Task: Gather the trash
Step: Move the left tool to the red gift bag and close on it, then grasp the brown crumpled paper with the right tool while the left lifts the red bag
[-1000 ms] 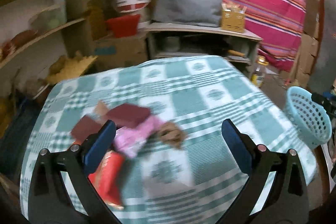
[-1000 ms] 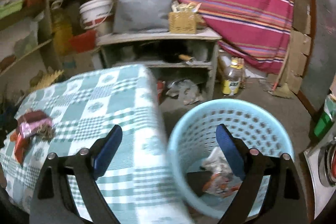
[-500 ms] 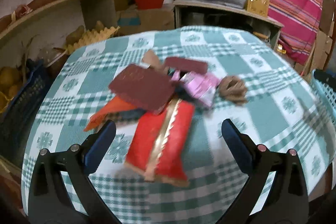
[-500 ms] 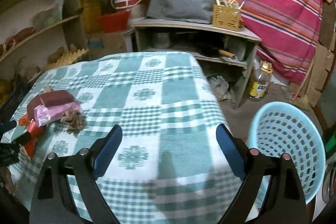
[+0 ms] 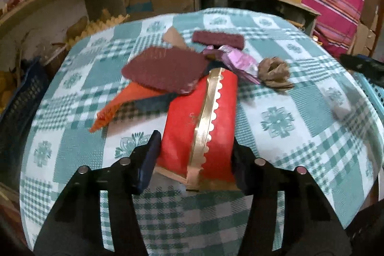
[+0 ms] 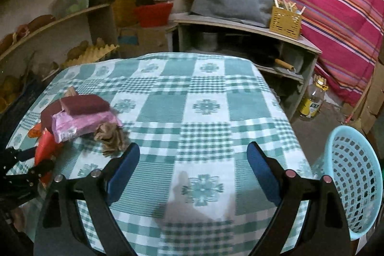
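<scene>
The left hand-held gripper point(image 5: 194, 155) is closing, its jaws either side of the near end of a red envelope-like packet with a scalloped gold strip point(image 5: 204, 121), which lies on the checked surface point(image 5: 300, 136) at the front of a pile of scraps. It looks light, thin and flexible, likely to sag, so a hold across the near end seems sensible. The right hand-held gripper point(image 6: 193, 174) hangs wide and empty over bare cloth, the blue basket point(image 6: 355, 184) beside it.
</scene>
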`<state>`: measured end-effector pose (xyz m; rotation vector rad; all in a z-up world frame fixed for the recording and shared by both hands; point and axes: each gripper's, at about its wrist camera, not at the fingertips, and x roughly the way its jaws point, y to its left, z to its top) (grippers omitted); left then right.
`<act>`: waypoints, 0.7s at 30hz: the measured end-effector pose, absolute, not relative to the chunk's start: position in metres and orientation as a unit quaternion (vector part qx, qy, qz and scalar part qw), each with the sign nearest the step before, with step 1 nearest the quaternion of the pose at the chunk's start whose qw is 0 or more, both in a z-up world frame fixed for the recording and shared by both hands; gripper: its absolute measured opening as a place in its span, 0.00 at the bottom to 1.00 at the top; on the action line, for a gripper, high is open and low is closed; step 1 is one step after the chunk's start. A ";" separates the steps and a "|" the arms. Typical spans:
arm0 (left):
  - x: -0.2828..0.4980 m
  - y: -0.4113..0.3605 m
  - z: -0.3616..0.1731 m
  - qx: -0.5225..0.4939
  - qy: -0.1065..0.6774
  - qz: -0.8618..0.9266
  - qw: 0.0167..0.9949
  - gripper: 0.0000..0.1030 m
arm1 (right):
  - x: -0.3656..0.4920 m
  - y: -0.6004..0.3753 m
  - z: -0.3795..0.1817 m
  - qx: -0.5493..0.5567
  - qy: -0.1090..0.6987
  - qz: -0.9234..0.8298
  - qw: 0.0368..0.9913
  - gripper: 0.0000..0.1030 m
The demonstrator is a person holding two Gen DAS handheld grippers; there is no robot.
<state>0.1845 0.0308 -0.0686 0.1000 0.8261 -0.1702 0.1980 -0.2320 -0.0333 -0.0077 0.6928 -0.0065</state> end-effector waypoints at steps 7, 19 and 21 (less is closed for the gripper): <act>0.163 0.028 -0.026 0.053 0.356 -0.103 0.927 0.47 | 0.207 -0.207 -0.040 -0.016 0.348 0.016 0.937 0.86; 0.200 0.070 0.009 0.012 0.332 -0.053 0.942 0.47 | 0.226 -0.156 -0.057 -0.039 0.367 0.056 0.928 0.86; 0.206 0.077 0.005 0.008 0.335 -0.041 0.941 0.47 | 0.229 -0.148 -0.061 -0.043 0.370 0.059 0.926 0.86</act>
